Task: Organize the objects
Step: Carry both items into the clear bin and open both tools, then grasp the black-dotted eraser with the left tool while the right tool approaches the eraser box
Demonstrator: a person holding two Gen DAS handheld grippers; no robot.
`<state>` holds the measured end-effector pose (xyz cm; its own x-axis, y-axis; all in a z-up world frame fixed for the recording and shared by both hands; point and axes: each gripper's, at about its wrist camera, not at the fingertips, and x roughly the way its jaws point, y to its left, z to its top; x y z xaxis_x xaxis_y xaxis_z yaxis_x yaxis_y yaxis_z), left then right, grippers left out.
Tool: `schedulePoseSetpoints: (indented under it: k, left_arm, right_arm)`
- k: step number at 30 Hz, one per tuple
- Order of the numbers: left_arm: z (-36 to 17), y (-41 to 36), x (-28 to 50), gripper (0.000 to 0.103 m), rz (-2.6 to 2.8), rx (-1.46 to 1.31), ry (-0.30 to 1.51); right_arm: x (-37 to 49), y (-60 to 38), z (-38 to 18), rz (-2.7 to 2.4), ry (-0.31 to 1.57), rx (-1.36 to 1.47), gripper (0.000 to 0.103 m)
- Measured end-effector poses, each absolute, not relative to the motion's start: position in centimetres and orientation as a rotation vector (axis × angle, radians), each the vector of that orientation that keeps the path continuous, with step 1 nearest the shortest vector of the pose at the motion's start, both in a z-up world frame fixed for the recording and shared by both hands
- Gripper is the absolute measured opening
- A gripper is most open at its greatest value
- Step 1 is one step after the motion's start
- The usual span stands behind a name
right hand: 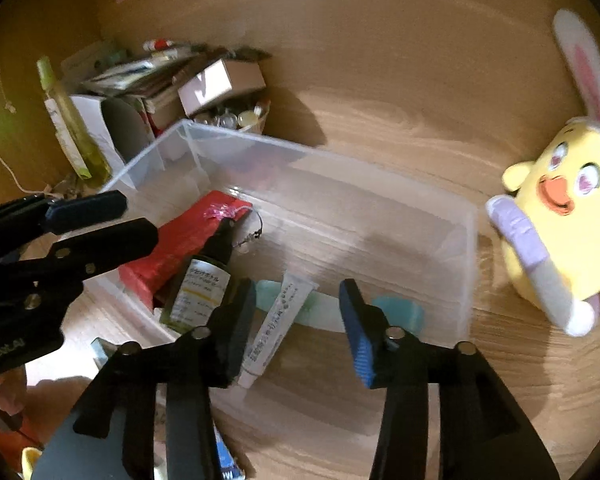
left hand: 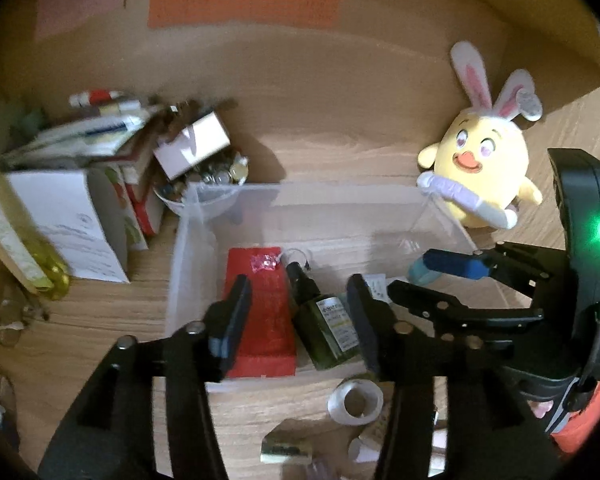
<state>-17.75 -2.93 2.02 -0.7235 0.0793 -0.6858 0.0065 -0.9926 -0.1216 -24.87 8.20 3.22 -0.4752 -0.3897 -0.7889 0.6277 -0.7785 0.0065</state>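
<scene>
A clear plastic bin [left hand: 188, 232] [right hand: 466, 248] stands on the wooden desk. Inside lie a red packet [left hand: 264, 320] [right hand: 180, 244], a dark green bottle [left hand: 328, 324] [right hand: 200, 292], a white tube [right hand: 276, 324] and a teal tube [right hand: 396, 312]. My left gripper [left hand: 300, 312] is open and empty above the bin's near edge, over the packet and bottle. My right gripper [right hand: 296, 320] is open and empty over the tubes; it also shows in the left wrist view [left hand: 428, 276].
A yellow plush chick with rabbit ears [left hand: 484, 168] [right hand: 560, 216] sits right of the bin. A pile of boxes and booklets [left hand: 100, 168] [right hand: 140, 92] and a bowl of small items [left hand: 208, 188] stand at the left. A tape roll [left hand: 354, 400] and small items lie near the front.
</scene>
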Motion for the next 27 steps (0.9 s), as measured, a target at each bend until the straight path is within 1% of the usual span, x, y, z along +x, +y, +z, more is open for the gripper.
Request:
schedulePoseSetpoints:
  k: [1,3,7,9,12,15,21,24,27]
  left_arm:
    - [2.4,-2.9,-17.3,0.059,2.888,-1.133,-0.17]
    - [3.3,-2.8,-16.2,0.068,2.912,-1.096,-0.156]
    - [4.7,-2.6,-14.0,0.077,2.946,-1.025,-0.126]
    - [5.2,-2.4,-13.0,0.085,2.958,-0.995,-0.112]
    - [5.7,-2.2,-11.4,0.091,2.989,-0.953,-0.081]
    - [5.9,-2.0,-10.2,0.095,3.005,-0.932,-0.056]
    - [4.9,-2.0,-8.7,0.096,2.991,-0.96,-0.048]
    - [4.0,-2.0,-8.2,0.096,2.984,-0.988,-0.032]
    - [2.8,-2.2,-7.9,0.096,2.953,-1.038,-0.054]
  right_arm:
    - [-24.3,8.5,3.8,-2.259,0.382,1.079,0.044]
    - [-23.5,9.0,4.6,-2.277,0.378,1.044,0.051]
    - [-21.6,10.2,6.4,-2.314,0.356,0.965,0.06]
    - [-20.5,10.8,7.1,-2.337,0.359,0.923,0.069]
    - [-18.8,11.5,8.2,-2.38,0.351,0.848,0.077]
    - [-17.2,12.2,9.0,-2.385,0.327,0.806,0.081]
    - [-15.1,13.5,9.0,-2.375,0.292,0.79,0.081]
    - [-14.5,13.9,8.4,-2.36,0.279,0.808,0.081]
    - [-14.2,14.1,7.4,-2.345,0.278,0.83,0.081]
